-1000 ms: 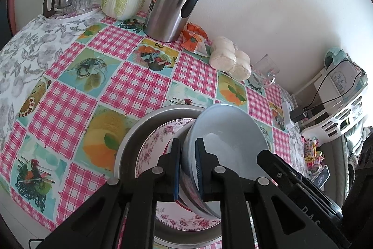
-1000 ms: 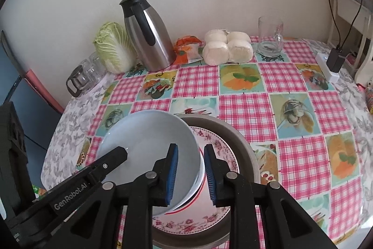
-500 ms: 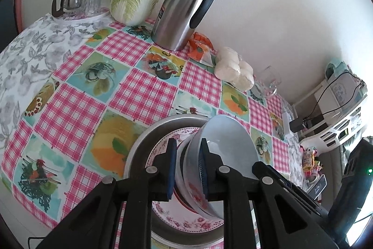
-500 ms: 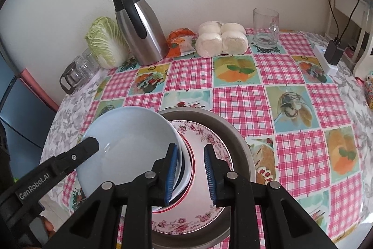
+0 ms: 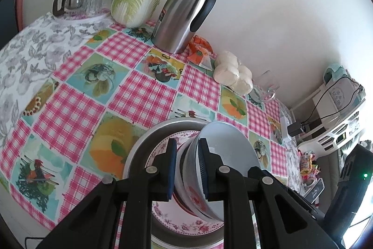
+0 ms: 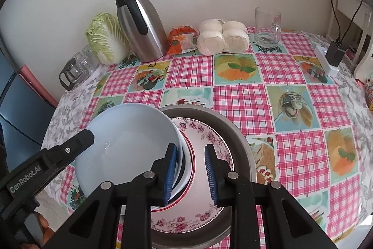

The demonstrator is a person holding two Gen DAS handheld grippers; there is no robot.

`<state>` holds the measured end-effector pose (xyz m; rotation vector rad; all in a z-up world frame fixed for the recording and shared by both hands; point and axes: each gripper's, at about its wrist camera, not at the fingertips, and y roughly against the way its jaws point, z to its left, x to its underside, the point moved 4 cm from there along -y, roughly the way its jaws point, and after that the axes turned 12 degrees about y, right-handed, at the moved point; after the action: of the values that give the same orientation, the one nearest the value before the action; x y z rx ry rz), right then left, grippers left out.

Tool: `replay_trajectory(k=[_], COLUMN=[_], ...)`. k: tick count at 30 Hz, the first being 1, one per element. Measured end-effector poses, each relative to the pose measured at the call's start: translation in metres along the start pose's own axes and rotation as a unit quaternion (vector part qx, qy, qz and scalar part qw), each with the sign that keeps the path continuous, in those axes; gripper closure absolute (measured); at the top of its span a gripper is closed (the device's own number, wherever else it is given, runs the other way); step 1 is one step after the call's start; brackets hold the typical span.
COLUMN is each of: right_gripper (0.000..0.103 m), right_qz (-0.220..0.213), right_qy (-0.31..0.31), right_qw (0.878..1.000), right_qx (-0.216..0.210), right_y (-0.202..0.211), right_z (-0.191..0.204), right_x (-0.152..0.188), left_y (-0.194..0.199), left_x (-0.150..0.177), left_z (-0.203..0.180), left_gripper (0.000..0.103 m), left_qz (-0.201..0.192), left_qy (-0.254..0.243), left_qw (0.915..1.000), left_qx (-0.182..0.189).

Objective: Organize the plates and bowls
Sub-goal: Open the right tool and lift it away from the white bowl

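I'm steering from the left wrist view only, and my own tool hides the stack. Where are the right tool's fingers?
Observer: The right tool straddles the red-rimmed bowl at its rim, one finger inside, the other over the plate, jaws open.
Operator: Does the blue bowl sit inside the pan?
Observer: No. The blue bowl tilts and juts past the pan rim, out over the tablecloth.

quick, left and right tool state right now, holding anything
left tool: jaws closed on the wall of the tilted pale blue bowl.
right tool: jaws straddle the rims of the nested bowls; whether it grips them cannot be told.
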<state>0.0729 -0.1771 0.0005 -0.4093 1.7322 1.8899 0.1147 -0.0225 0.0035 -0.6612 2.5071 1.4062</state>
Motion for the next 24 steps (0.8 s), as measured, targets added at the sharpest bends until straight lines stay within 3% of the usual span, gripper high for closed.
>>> replay_trajectory(k=[5, 14, 16, 17, 18, 20, 22, 24], right_gripper=[0.069, 0.069, 0.069, 0.067, 0.065, 0.05, 0.049, 0.04], right_qz=[0.003, -0.002, -0.008, -0.01, -0.011, -0.014, -0.017, -0.019], right_qy=[0.002, 0.008, 0.01, 0.01, 0.009, 0.01, 0.011, 0.011], right_qw=[1.0, 1.0, 1.0, 1.0, 1.0, 1.0, 1.0, 0.999], right_qx=[0.007, 0.011, 0.012, 0.013, 0.015, 0.018, 0.021, 0.023], right_y=[-0.002, 0.004, 0.009, 0.011, 0.013, 0.017, 0.021, 0.025], right_z=[-0.001, -0.001, -0.001, -0.001, -0.002, -0.002, -0.003, -0.005], right_x=[0.001, 0.0, -0.001, -0.001, -0.001, 0.0, 0.001, 0.003], left_y=[-0.008, 0.001, 0.006, 0.008, 0.01, 0.015, 0.021, 0.025], left_x=[0.002, 0.002, 0.002, 0.002, 0.003, 0.004, 0.004, 0.005], left_z=[0.004, -0.004, -0.006, -0.006, -0.007, -0.007, -0.007, -0.006], left_gripper=[0.084, 0.084, 0.072, 0.059, 0.052, 0.049, 0.038, 0.028], left_qz=[0.017, 0.013, 0.009, 0.006, 0.003, -0.003, -0.011, -0.019], left_qy=[0.011, -0.004, -0.008, -0.01, -0.013, -0.017, -0.018, -0.023], left_qw=[0.9998, 0.9999, 0.9999, 0.9999, 0.9999, 0.9999, 0.9998, 0.9995], left_qx=[0.004, 0.007, 0.007, 0.005, 0.003, 0.002, -0.003, -0.01])
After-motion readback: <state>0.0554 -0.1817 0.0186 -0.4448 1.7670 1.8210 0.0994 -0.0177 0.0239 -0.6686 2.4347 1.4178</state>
